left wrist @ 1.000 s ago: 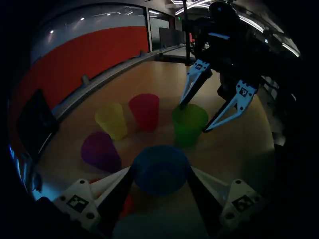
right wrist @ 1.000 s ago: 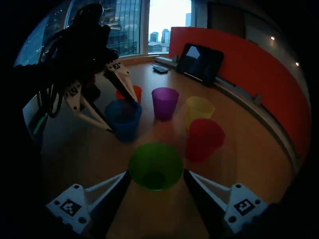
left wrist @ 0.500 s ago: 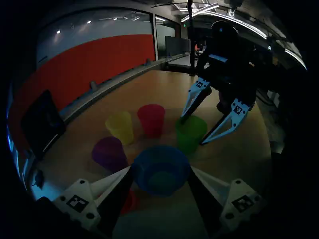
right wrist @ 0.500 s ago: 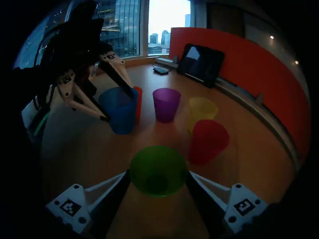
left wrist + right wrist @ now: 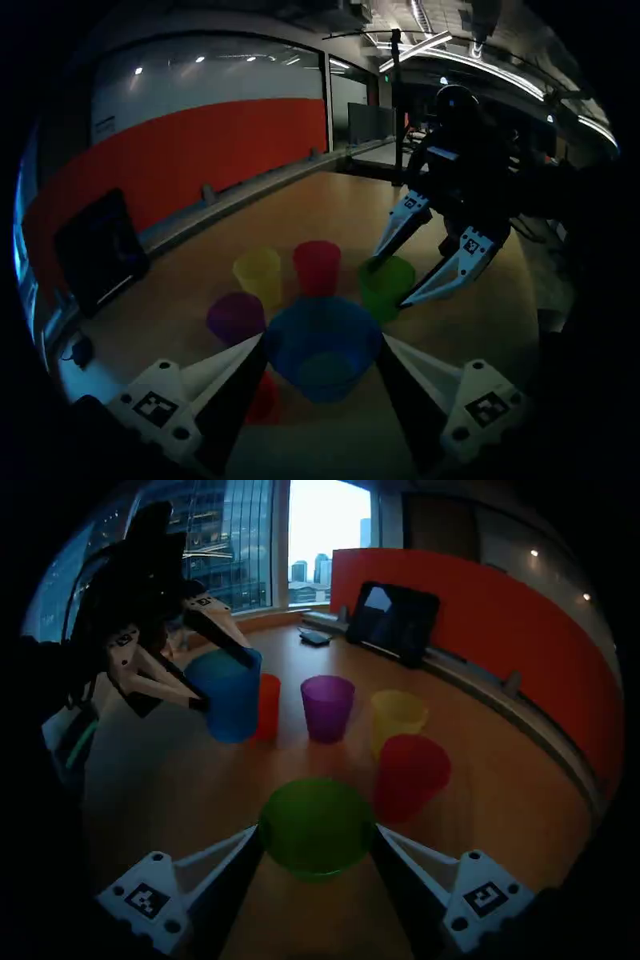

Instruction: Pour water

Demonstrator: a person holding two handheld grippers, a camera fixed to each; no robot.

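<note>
Left gripper view: left hand-held gripper tight on blue cup, contents unclear.

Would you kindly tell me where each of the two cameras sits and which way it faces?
Left gripper view: rides on the left gripper, facing the red wall across the table; its own fingers flank the blue cup; the right gripper stands opposite.
Right gripper view: rides on the right gripper, facing the windows; its own fingers flank the green cup.
Shared: both grippers, both gripped cups, the tablet.
</note>
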